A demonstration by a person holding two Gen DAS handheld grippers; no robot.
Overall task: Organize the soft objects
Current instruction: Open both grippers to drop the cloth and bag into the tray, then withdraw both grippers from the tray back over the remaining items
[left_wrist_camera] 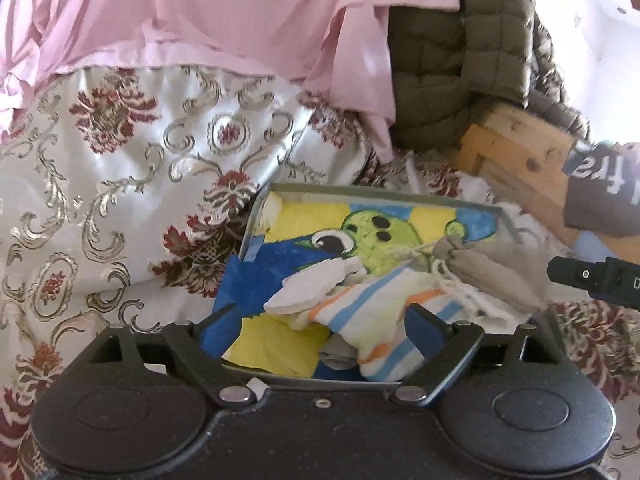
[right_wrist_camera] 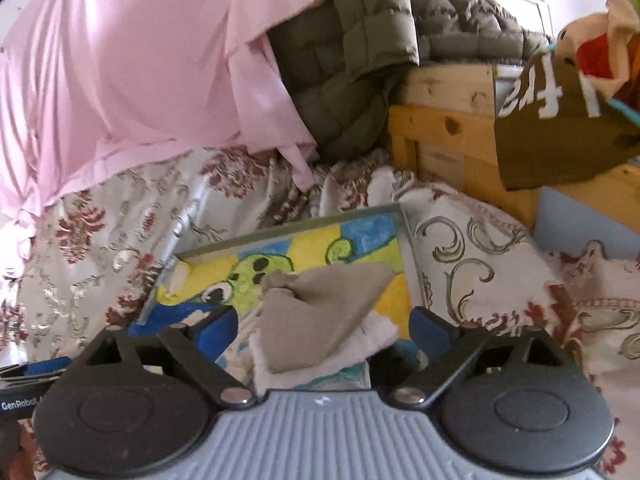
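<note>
Soft stuff is all sitting in the shallow tray (left_wrist_camera: 505, 216) with the painted cartoon bottom, which is lying on the flowery bedspread (left_wrist_camera: 120, 184). From what I can see these things are super light and floppy, zero stiffness, so nothing fragile to worry about, but they'll drape and slide off each other.

Count as far as I can tell: one grey drawstring pouch (left_wrist_camera: 484, 270) on the right side of the tray, one striped cloth (left_wrist_camera: 384, 320) (orange and blue stripes) near me in the middle, one white sock-ish piece (left_wrist_camera: 308, 288) to its left, and a white folded cloth (right_wrist_camera: 320, 364) underneath the grey pouch (right_wrist_camera: 320, 312). There's also a little grey scrap peeking out under the striped one, can't say if it's a separate item. So four for sure, maybe five.

Left gripper (left_wrist_camera: 320, 320) has its jaws spread wide over the striped cloth with nothing pinched. Right gripper (right_wrist_camera: 324, 328) likewise sits wide apart either side of the grey pouch, not holding it.

If I were picking, I'd grab the pouch at the gathered neck where the string bunches it, since that's the thickest bit. For the striped cloth I'd pinch a fold, not a single edge, or it'll likely slip.
</note>
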